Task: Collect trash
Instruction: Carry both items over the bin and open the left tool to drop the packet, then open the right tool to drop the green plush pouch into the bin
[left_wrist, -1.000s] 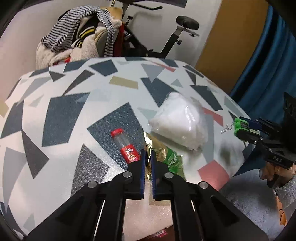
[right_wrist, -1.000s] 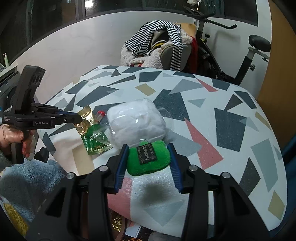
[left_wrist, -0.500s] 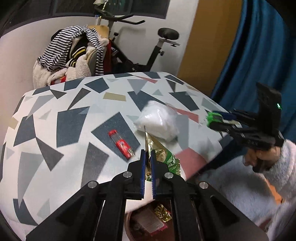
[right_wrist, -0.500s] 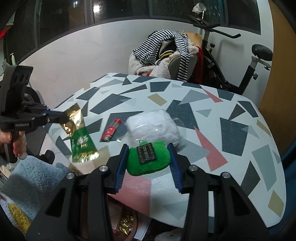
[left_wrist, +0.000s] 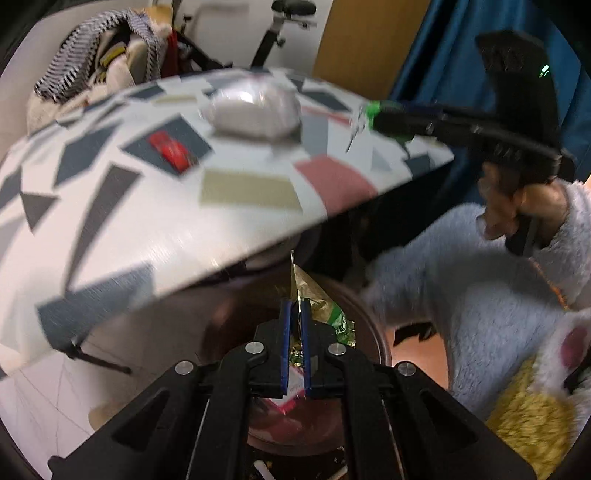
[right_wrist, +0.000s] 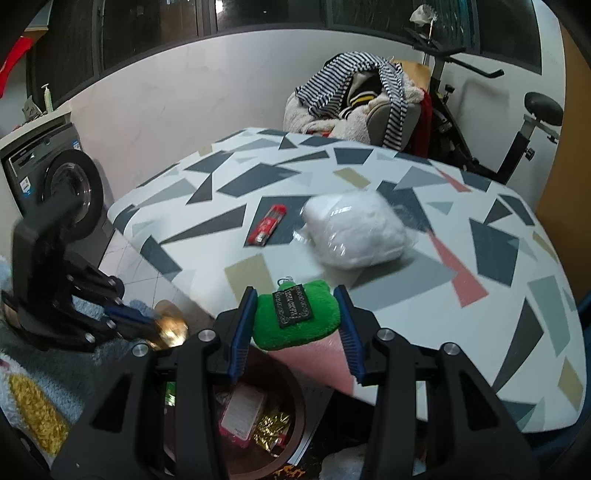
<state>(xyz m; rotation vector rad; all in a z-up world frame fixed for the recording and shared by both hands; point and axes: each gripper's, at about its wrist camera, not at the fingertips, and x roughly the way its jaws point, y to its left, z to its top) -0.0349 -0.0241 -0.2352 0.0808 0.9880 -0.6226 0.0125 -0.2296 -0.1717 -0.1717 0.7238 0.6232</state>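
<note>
Wrapper (left_wrist: 321, 306) pinched in left gripper (left_wrist: 294, 314), over bin (left_wrist: 373, 332), not dropped. Right gripper (right_wrist: 295, 314) clamps green plush (right_wrist: 295, 321). Left on table (right_wrist: 498, 266): red tube (right_wrist: 267, 225) at 11 o'clock, white bag (right_wrist: 354, 229) at 12.

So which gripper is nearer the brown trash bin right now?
Left. The left gripper hangs directly above the brown trash bin, jaws shut on the gold-green wrapper. The right gripper, holding the green plush, is higher, at the table edge.
</note>
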